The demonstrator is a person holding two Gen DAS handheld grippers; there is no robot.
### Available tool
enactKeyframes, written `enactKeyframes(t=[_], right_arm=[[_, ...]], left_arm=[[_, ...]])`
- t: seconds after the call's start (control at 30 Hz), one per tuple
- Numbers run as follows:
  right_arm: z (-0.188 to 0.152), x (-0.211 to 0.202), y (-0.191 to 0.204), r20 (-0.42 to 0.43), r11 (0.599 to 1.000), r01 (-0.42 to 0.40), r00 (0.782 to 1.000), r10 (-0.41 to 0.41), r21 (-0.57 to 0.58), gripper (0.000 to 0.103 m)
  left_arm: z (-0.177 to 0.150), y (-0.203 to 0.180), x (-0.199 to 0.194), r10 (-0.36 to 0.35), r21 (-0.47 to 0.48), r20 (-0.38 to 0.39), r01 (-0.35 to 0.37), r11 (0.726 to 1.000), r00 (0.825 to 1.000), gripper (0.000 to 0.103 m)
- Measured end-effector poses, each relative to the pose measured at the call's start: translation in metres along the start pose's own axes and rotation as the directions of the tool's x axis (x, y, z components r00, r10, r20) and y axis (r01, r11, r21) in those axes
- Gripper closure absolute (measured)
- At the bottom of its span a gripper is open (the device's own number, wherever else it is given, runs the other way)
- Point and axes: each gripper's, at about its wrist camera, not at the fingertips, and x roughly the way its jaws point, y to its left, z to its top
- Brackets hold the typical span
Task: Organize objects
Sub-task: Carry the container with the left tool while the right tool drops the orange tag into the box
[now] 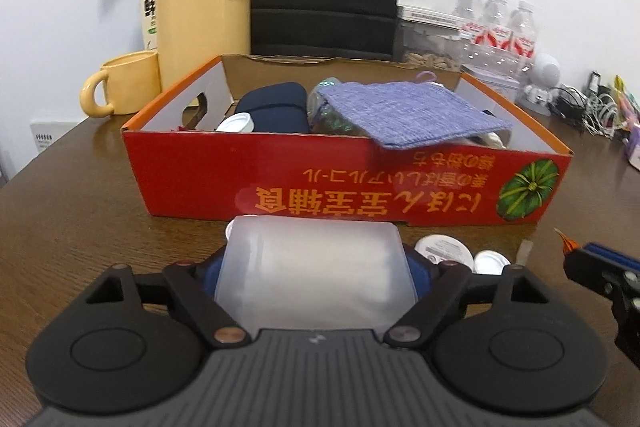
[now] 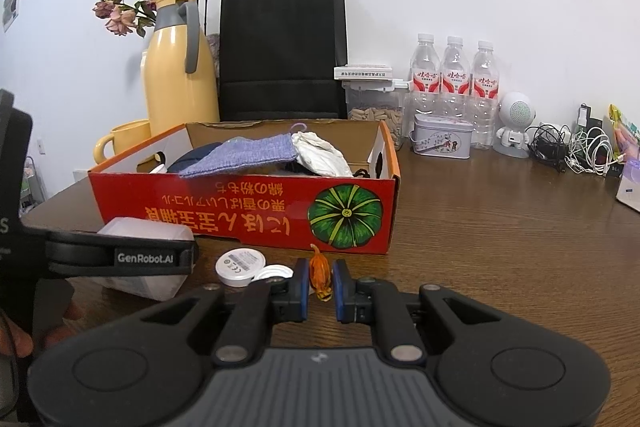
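A translucent white plastic box [image 1: 316, 275] rests on the brown table just in front of the red cardboard box [image 1: 280, 179]. My left gripper [image 1: 316, 267] is shut on it, a blue pad against each side; one left finger [image 2: 120, 257] crosses the plastic box [image 2: 148, 231] in the right wrist view. My right gripper [image 2: 320, 287] is shut on a small orange object [image 2: 320, 273], whose tip [image 1: 566, 241] pokes out to the right. The red box [image 2: 240, 211] holds a purple knit cloth [image 1: 400, 111], a navy pouch [image 1: 276, 107] and a white crumpled item [image 2: 320, 155].
A round white tin [image 2: 240, 265] and a small white lid [image 2: 276, 273] lie between the grippers. A yellow thermos [image 2: 180, 83], yellow mug [image 1: 124, 87], black paper bag [image 2: 280, 59], water bottles [image 2: 456, 75], a metal tin [image 2: 442, 137] and tangled cables [image 2: 580, 147] line the back.
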Motion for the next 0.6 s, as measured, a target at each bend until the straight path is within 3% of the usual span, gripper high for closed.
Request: enactKeyframes(t=[0.43,0.6], right_arm=[[-0.002,0.000,-0.002,0.010,1.000,-0.010,1.000,0.010,0.001,0.092],[0.003,-0.008,0.004,0.050,1.000,-0.018,0.999,0.019,-0.013,0.092]], left_arm=[[-0.008,0.015,-0.029,-0.052,-0.001,0.063,0.052,0.999,0.997,0.020],[-0.004,0.021,-0.048,-0.068,-0.010,0.109,0.070,0.998,0.992,0.020]])
